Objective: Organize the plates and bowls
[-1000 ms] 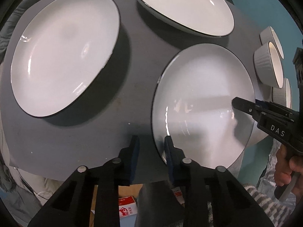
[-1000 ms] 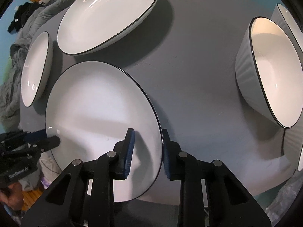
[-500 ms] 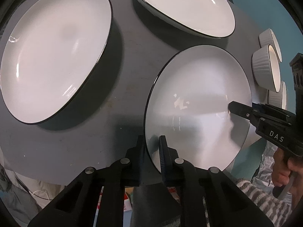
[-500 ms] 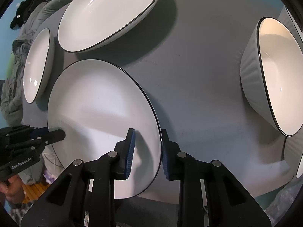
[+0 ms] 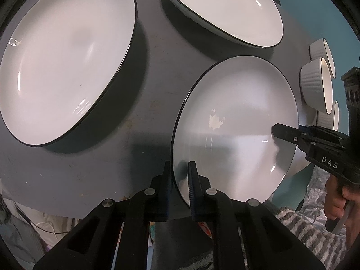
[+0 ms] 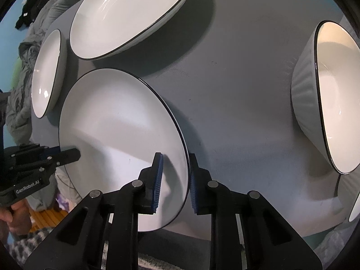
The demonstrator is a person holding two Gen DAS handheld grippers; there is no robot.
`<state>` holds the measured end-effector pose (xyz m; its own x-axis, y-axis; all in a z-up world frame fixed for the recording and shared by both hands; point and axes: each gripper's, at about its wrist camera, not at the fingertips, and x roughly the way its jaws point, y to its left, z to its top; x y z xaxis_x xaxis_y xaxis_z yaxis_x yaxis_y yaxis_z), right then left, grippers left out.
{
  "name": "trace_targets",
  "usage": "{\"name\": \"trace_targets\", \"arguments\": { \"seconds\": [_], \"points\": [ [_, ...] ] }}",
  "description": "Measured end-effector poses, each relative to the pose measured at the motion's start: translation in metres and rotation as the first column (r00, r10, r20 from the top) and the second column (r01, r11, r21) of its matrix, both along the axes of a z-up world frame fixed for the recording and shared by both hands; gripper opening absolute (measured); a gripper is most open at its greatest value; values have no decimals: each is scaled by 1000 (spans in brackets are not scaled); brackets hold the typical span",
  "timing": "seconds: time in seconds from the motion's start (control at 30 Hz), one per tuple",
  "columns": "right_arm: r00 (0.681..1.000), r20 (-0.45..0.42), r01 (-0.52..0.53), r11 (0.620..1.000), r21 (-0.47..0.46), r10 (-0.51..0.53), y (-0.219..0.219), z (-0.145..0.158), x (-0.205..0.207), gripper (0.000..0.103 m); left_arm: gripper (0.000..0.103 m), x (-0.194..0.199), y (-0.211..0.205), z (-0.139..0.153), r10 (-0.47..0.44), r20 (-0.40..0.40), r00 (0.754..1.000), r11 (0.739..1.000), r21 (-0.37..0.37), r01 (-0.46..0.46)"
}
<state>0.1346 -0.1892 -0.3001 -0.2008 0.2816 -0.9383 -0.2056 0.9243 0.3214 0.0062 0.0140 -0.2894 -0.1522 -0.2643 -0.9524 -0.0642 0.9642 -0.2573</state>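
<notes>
With both tools pinching opposite edges of the same dish, everything now turns on how that flat plate (image 5: 236,121) sits between them: it spans straight across from one gripper to the other, lying at the near edge of the grey table (image 5: 146,94). Left gripper (image 5: 178,180) first: its jaws are nearly closed, one finger under the rim and the blue-padded one on top, clamped on the plate's near-left edge. Over on the other side, the right gripper (image 6: 174,177) straddles the rim too, one pad on the white face, the other behind the black-lined edge, though a sliver of gap shows there, so I judge it gripping but can't swear how firmly. Neither hand is nearer; it's a shared hold, so any lift has to go up level on both sides or the plate will tip toward the slacker grip. Where would it go? Two deeper plates wait beyond: one big plate (image 5: 65,60) off to the left, and a far plate (image 5: 225,9) straight ahead across the table. The left one looks the closer stacking spot, by my read. Ribbed bowls (image 5: 317,83) cluster on the right side, well apart from this action, with a large one (image 6: 324,94) looming in the right wrist view.
</notes>
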Motion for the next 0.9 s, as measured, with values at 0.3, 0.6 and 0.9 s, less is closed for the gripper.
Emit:
{"name": "trace_targets", "arguments": {
  "seconds": [0.3,0.6,0.9],
  "points": [
    [999,-43,30,999,31,-28,-2,0,-8,18,12,-2,-5,3,11,4,1000,1000,23,-11],
    [999,-38,33,999,43,-32,0,-3,-28,16,11,-1,8,2,34,-1,999,999,19,-34],
    [999,-30,27,998,51,-26,-2,3,-30,15,11,-5,-1,5,22,7,1000,999,25,-22]
  ]
}}
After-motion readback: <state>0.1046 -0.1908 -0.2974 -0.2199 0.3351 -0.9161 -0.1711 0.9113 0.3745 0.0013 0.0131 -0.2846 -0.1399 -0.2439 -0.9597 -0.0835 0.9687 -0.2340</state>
